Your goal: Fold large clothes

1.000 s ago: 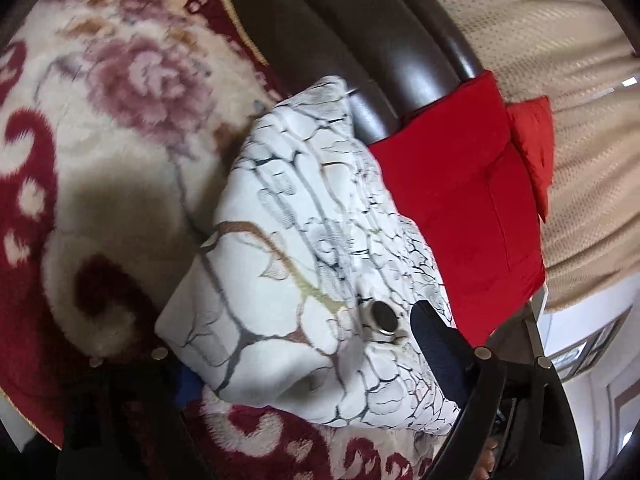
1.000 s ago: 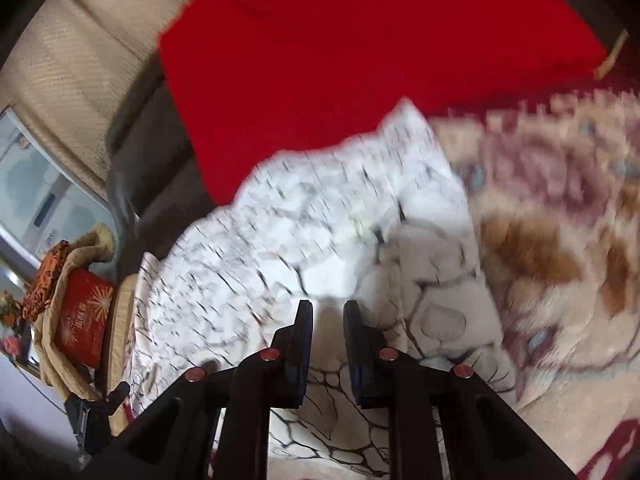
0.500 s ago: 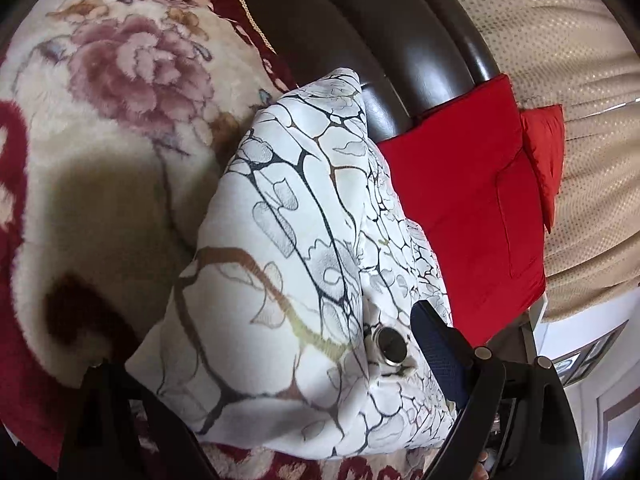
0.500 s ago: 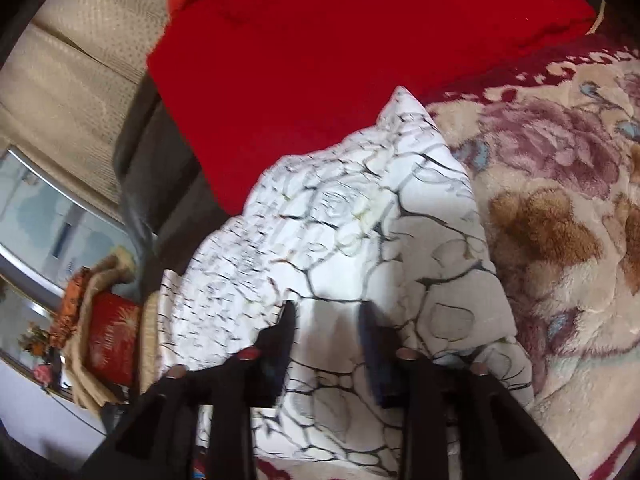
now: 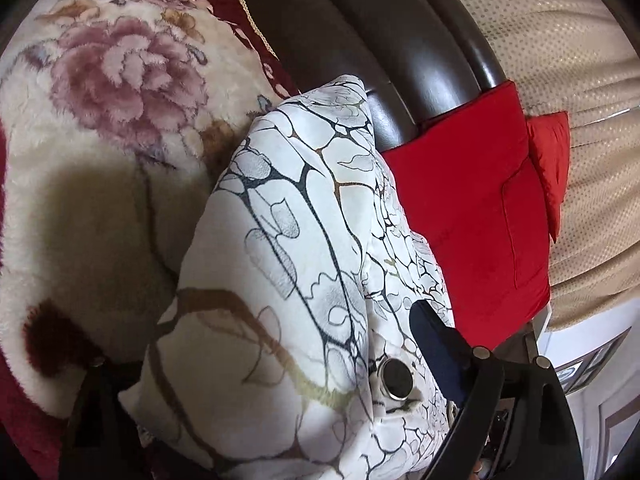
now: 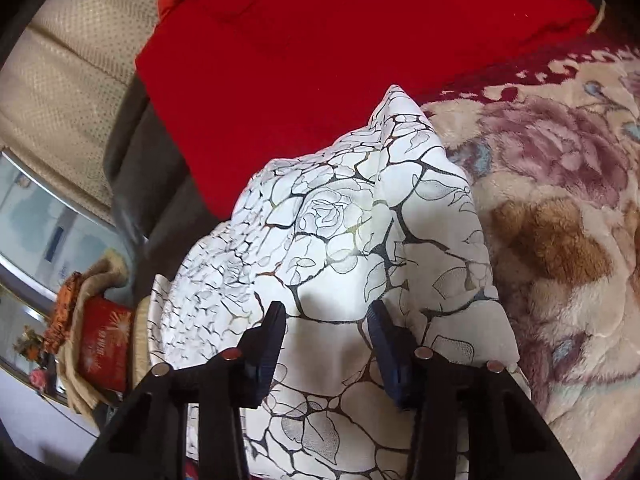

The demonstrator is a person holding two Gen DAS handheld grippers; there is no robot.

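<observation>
Folded white vein-print garment (image 6: 360,240) runs lower left to upper centre; right gripper (image 6: 328,320) nearer, jaws just narrowing, half-open, astride bottom fold, unpinched; left gripper (image 5: 256,364) wide, straddling, no hold.

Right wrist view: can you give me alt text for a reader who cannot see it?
The right gripper has its two dark fingers apart over a folded white garment with black crackle print, gripping nothing. The garment lies on a floral blanket, with a red cloth behind it.
</observation>
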